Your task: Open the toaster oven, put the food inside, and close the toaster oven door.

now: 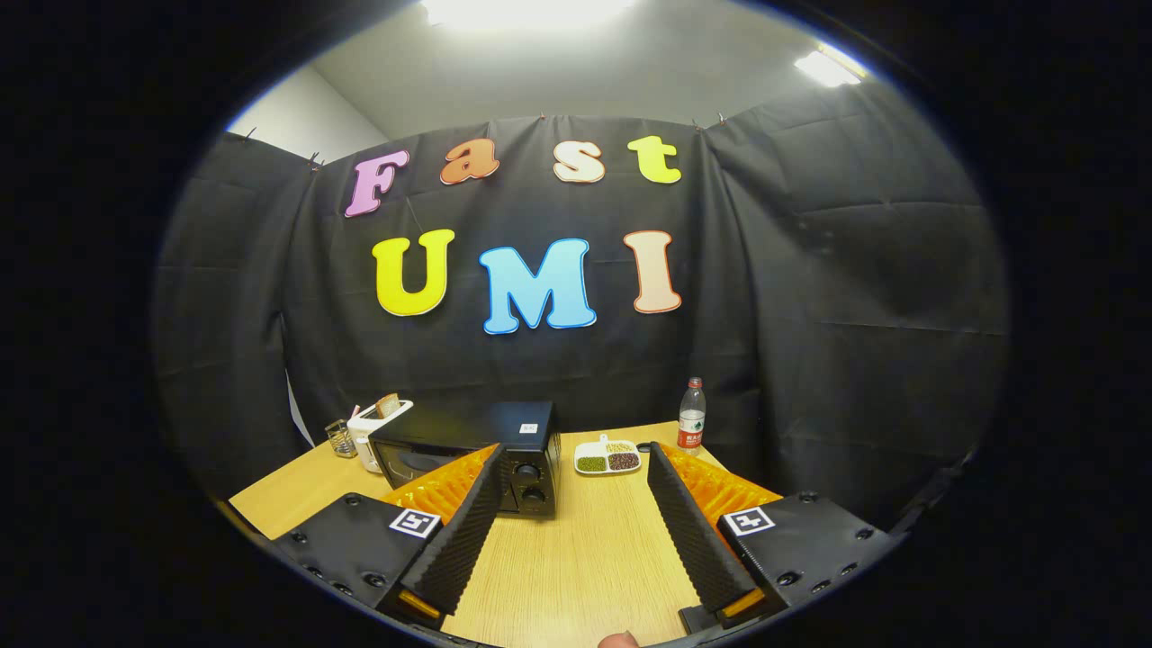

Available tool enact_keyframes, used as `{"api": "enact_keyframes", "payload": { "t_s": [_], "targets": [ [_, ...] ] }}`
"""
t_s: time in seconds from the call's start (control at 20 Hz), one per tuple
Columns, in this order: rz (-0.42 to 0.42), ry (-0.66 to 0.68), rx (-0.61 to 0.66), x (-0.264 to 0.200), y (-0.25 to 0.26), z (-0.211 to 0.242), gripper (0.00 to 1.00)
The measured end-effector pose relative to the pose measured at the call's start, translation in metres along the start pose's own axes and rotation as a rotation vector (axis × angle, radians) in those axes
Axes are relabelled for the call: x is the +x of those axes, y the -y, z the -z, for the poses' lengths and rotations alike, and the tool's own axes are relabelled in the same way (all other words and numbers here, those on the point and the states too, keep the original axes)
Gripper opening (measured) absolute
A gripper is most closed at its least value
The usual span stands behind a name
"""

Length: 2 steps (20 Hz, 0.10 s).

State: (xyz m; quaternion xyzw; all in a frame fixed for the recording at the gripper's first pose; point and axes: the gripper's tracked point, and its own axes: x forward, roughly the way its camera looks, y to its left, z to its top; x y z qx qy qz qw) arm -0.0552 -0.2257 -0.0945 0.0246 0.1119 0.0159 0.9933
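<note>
On the far left of the counter [576, 558] stands a small wire holder [340, 438], then a white toaster [367, 432] with a slice of bread [389, 405] upright in its slot. Next comes the black oven [468, 454], door shut, its knobs on the right of its front; the left finger [468, 531] partly hides its lower front. Right of it lies a white divided dish [607, 457] of beans or seeds, then a water bottle [691, 416] near the back corner. The risks, as I judge them: the oven door handle is hard to make out against the dark front, so a reach could miss it or shove the oven backward into the toaster; and it is unclear which item is the food, the bread or the dish, so the wrong one could be picked. A dish tipped in transit would spill. The tool [576, 522] is spread wide, holding and touching nothing, with bare counter between its fingers and the oven beyond them.
</note>
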Motion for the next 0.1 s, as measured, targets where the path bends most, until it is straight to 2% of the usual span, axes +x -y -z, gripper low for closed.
{"api": "enact_keyframes", "payload": {
  "t_s": [0.1],
  "targets": [
    [-0.015, 0.006, -0.015, -0.0002, -0.0062, -0.0001, 0.98]
  ]
}}
